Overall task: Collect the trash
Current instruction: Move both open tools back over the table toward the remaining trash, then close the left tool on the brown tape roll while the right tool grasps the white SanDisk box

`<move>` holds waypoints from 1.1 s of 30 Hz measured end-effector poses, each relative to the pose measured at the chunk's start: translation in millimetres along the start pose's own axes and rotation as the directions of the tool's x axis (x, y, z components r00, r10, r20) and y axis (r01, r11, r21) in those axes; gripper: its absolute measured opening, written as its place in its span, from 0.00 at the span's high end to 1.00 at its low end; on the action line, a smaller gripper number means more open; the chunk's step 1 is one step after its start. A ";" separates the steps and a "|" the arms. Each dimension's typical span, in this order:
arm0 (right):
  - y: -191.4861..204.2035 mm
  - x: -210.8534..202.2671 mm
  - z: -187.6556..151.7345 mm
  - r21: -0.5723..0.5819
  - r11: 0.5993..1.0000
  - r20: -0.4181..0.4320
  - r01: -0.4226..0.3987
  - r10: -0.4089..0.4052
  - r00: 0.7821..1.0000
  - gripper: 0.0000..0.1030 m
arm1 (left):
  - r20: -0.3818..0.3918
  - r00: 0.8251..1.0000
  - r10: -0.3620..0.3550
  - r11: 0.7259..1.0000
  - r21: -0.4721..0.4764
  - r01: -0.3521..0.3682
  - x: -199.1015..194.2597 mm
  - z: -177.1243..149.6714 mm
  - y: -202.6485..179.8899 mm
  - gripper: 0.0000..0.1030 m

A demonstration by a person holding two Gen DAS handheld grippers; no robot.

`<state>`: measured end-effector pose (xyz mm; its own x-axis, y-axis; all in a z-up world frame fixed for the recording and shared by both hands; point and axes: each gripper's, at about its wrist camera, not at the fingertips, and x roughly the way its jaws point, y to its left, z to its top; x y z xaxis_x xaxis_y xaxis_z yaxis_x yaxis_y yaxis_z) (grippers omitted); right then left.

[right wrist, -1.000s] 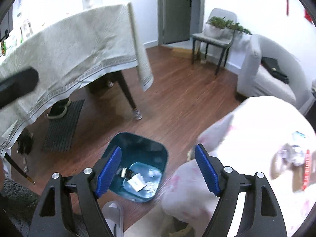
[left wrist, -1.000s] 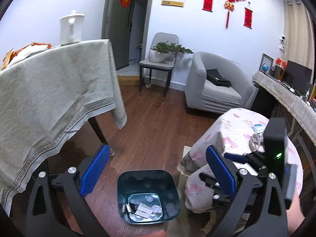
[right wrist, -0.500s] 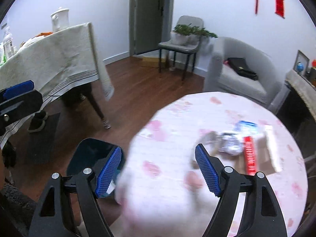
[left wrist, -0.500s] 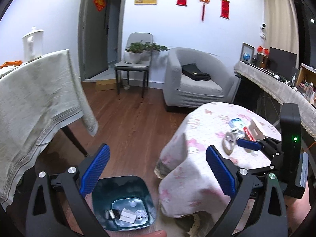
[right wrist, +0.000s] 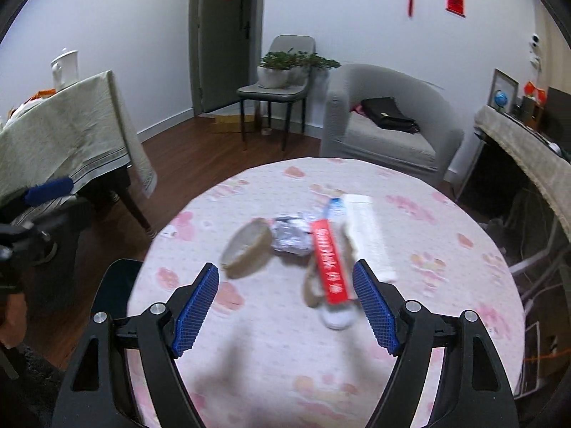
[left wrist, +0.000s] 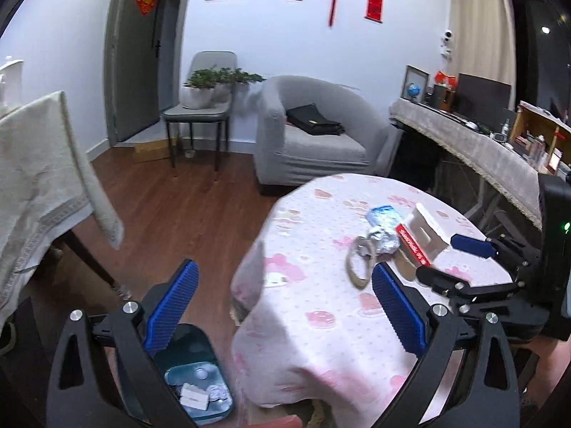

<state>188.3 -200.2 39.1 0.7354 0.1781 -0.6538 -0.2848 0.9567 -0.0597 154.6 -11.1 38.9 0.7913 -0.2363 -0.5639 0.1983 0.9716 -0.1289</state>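
A round table in a pink-patterned cloth (right wrist: 271, 374) carries the trash: a brown tape ring (right wrist: 248, 249), crumpled foil (right wrist: 291, 237), a red box (right wrist: 328, 260), a white box (right wrist: 369, 232) and a blue-white wrapper (right wrist: 335, 208). My right gripper (right wrist: 285, 278) hangs open above the near side of the table, just short of the pile, with nothing between its pads. My left gripper (left wrist: 285, 285) is open and empty at the table's left edge. Below it on the floor stands a teal bin (left wrist: 210, 349) holding scraps. The red box (left wrist: 412, 249) and foil (left wrist: 383, 240) also show there.
A grey armchair (right wrist: 389, 132) with a black bag stands behind the table, beside a chair bearing a potted plant (right wrist: 282, 67). A table draped in beige cloth (left wrist: 39, 178) is at the left. A cloth-covered counter (left wrist: 474, 142) runs along the right. Brown wood floor lies between them.
Both views swung from the bin on the floor to the round table. The right gripper moved over the tabletop toward the trash pile. Both grippers stayed open.
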 end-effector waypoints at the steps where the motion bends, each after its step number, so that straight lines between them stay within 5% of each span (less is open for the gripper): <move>1: -6.3 -1.5 -1.5 0.006 1.000 0.001 0.006 -0.006 1.000 0.24 | -0.016 1.000 0.000 1.000 -0.001 0.000 6.9 -0.6 -3.8 0.04; 28: -73.6 3.9 -24.0 0.031 1.000 -0.033 -0.006 0.007 0.999 0.24 | -0.125 0.986 -0.111 0.993 0.020 0.115 99.7 -5.1 -65.2 0.05; 33: -79.8 9.1 -24.9 0.026 0.999 -0.042 -0.018 0.019 0.999 0.24 | -0.148 0.981 -0.123 0.992 -0.007 0.123 108.7 -5.7 -64.8 0.15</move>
<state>202.4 -280.6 19.1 0.7035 0.1863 -0.6858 -0.2816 0.9591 -0.0283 224.5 -99.7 -18.7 0.6665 -0.3500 -0.6582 0.2905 0.9351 -0.2030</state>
